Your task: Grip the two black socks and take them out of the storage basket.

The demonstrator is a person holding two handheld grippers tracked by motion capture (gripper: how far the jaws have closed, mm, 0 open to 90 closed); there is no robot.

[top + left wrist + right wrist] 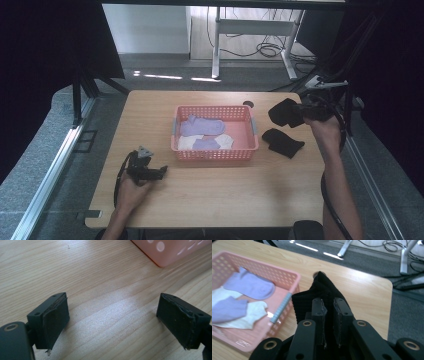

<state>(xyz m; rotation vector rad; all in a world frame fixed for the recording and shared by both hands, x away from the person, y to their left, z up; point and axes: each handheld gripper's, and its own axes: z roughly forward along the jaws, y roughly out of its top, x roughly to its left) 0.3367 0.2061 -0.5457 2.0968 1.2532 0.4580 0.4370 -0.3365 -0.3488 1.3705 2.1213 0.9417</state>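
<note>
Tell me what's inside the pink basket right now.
The pink basket holds two purple socks and two white socks, overlapping. Whatever lies beneath them is covered.

Your left claw is black, with two blocky jaws faced in worn, fraying dark pads, a grey three-cornered plate on top and a looping black cable. Your right claw shows brass-ringed pivot holes and small screw holes.
</note>
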